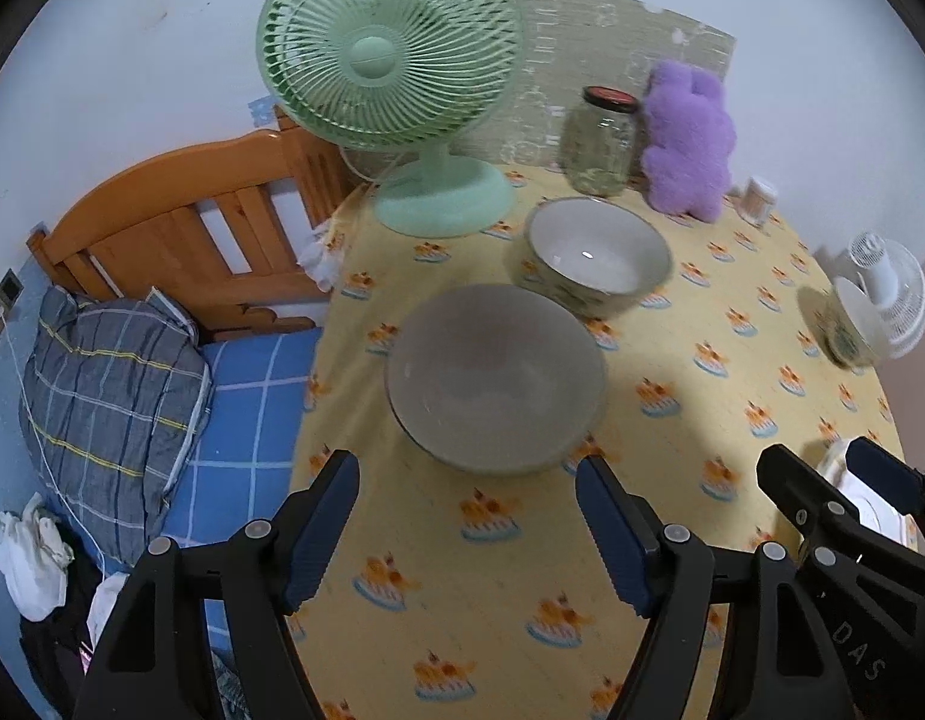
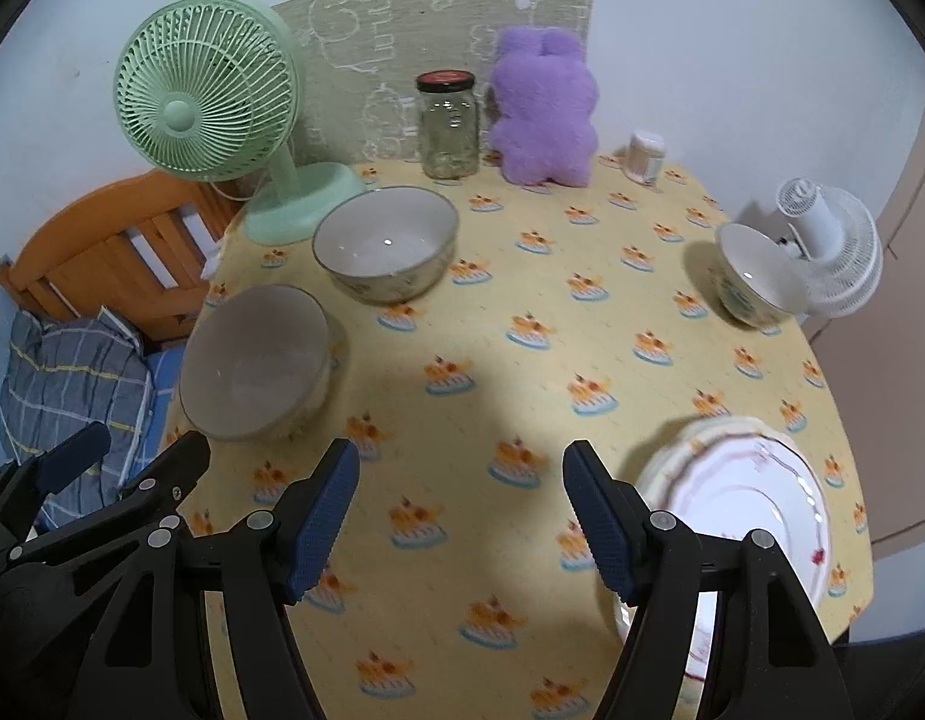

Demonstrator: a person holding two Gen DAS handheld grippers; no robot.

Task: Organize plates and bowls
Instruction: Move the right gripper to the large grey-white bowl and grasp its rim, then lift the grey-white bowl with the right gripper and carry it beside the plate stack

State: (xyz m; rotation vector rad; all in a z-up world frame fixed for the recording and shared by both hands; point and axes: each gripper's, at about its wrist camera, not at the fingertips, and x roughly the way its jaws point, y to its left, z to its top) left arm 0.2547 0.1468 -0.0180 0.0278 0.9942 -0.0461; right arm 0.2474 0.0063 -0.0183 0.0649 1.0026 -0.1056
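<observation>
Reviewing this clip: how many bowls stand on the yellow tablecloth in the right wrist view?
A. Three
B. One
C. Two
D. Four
A. Three bowls show: the grey bowl at the near left, the large white bowl in front of the green fan, and the small patterned bowl by the white fan; the plates at the near right are not bowls.

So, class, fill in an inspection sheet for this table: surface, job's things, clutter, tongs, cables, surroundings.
Surface: round table, yellow patterned cloth.
Job's things: grey bowl; large white bowl; small bowl; stacked plates at near edge.
Clutter: green fan, jar, purple plush, small container.
Tongs: left tongs and right tongs open, empty.
Cables: fan cord; white cord over the pillow.
Surroundings: bed, white fan.
</observation>
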